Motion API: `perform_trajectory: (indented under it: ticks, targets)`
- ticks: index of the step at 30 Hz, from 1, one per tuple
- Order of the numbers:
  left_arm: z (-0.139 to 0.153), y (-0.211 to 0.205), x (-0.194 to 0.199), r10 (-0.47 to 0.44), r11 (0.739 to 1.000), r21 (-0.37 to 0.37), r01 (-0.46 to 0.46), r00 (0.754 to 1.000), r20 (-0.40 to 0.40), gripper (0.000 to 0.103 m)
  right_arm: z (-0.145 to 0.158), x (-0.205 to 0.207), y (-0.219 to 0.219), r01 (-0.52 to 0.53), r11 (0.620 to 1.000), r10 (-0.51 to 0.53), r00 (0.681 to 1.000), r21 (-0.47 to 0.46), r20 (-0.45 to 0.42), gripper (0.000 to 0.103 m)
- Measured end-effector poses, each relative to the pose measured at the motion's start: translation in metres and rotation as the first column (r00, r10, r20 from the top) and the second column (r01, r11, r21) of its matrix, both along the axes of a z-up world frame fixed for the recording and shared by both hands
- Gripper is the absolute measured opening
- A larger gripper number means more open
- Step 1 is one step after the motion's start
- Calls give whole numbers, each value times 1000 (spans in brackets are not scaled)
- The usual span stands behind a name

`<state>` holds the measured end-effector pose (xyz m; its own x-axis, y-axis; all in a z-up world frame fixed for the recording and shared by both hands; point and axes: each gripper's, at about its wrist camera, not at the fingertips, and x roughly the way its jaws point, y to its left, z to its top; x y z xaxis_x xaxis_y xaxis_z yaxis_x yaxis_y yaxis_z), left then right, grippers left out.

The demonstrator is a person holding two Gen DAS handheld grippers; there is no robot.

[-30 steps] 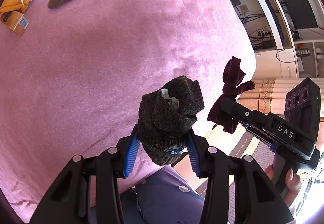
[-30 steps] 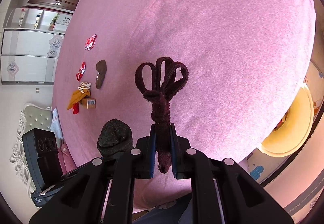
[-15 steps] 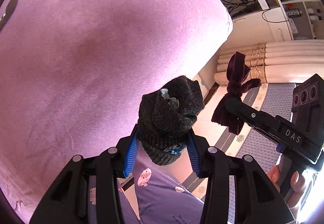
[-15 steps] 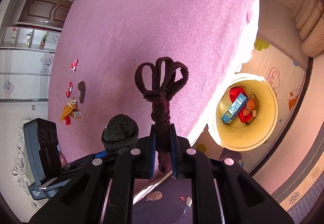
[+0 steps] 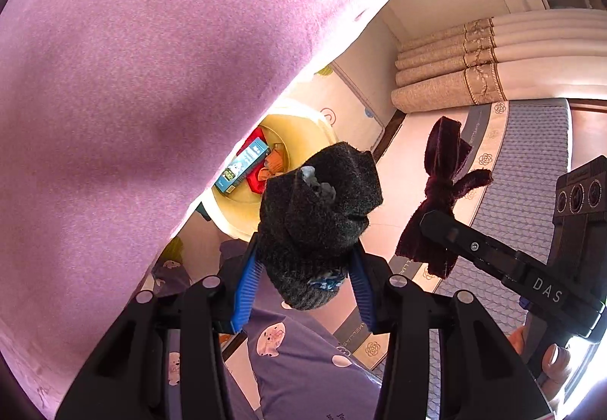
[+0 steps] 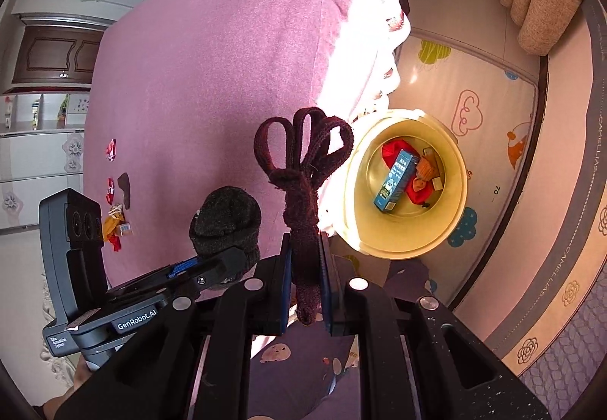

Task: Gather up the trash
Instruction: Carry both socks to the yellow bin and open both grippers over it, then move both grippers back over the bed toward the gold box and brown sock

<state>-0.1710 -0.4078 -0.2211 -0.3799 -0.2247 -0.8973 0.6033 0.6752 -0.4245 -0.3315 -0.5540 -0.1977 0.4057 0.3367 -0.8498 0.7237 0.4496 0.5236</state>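
Lying far to the left on the pink bed (image 6: 212,52), in the right wrist view, are a few pieces of trash: two red wrappers (image 6: 110,150), a dark brown flat piece (image 6: 124,184), and a small cardboard box (image 6: 125,228) beside yellow and red scraps. Next comes the left claw (image 6: 212,266), whose body carries the words "GenRobot.AI" and a small label I cannot read fully; it pinches a dark grey knitted bundle (image 6: 227,221), rolled like a sock, with something pale showing at the top in the left wrist view (image 5: 318,226). In that same view the blue pads (image 5: 244,285) press on both sides of the bundle. Beside it, the right claw (image 6: 305,291) is pressed together on a dark maroon cloth strip (image 6: 303,169), knotted in the middle with three loops standing up above the knot. Seen from the left wrist, this claw (image 5: 436,230) bears the letters "DAS". Both held things hang in the air just past the bed edge. Further right, on the floor mat (image 6: 489,86) with cloud drawings, stands a round yellow bin (image 6: 451,230). Inside it lie a blue carton (image 6: 394,179) with writing too small to read, red wrapping and an orange piece. At the far right a grey rug (image 6: 561,268) shows the word "CAMELLIAS" along its border.
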Motion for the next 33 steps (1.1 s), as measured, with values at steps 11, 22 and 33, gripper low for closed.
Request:
perform_trajectory:
  ticks: [11,22,33]
  targets:
    - [-11,-40,-25,-52,998,21,53,998,-17,67,-16,-26,-19,40,999,-40,999,36,-14,18]
    - [-11,-39,-24,-61,997,48,60,998,8,80,-17,-35,-30,78,996,-77,997,39,-18,36]
    - [-1,-25,-10,-29,999,24,29,1000,11,80,-6,-11,-20,31,999,-31,1000,24,-1,36]
